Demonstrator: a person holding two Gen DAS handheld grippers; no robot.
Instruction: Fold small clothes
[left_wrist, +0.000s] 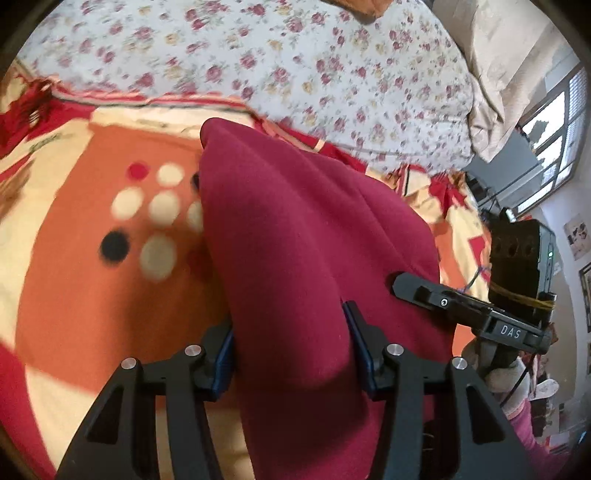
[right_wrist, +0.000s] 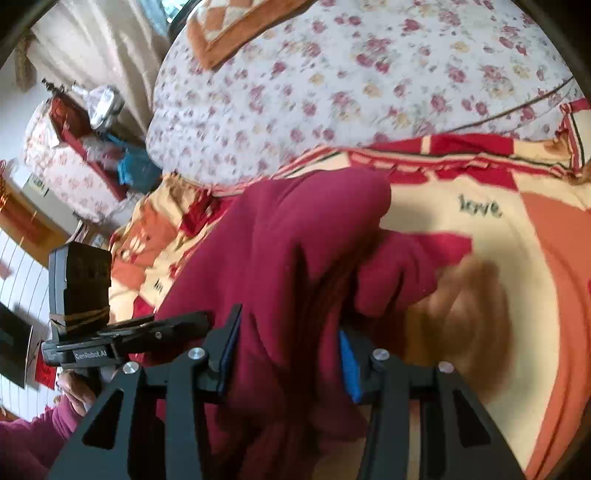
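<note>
A dark red garment (left_wrist: 295, 229) hangs bunched between both grippers above a patterned blanket on a bed. My left gripper (left_wrist: 290, 350) is shut on a thick fold of it, the cloth filling the gap between the blue-padded fingers. My right gripper (right_wrist: 290, 354) is shut on another bunch of the same garment (right_wrist: 295, 240). The right gripper also shows in the left wrist view (left_wrist: 402, 286), touching the cloth's right side. The left gripper shows at the left of the right wrist view (right_wrist: 199, 321). The garment's lower part is hidden behind the fingers.
An orange, cream and red blanket (left_wrist: 74, 277) with dots and the word "love" (right_wrist: 480, 208) covers the bed. A floral quilt (left_wrist: 295, 66) is heaped behind. A window (left_wrist: 554, 125) and room clutter (right_wrist: 96, 147) lie beyond the bed edge.
</note>
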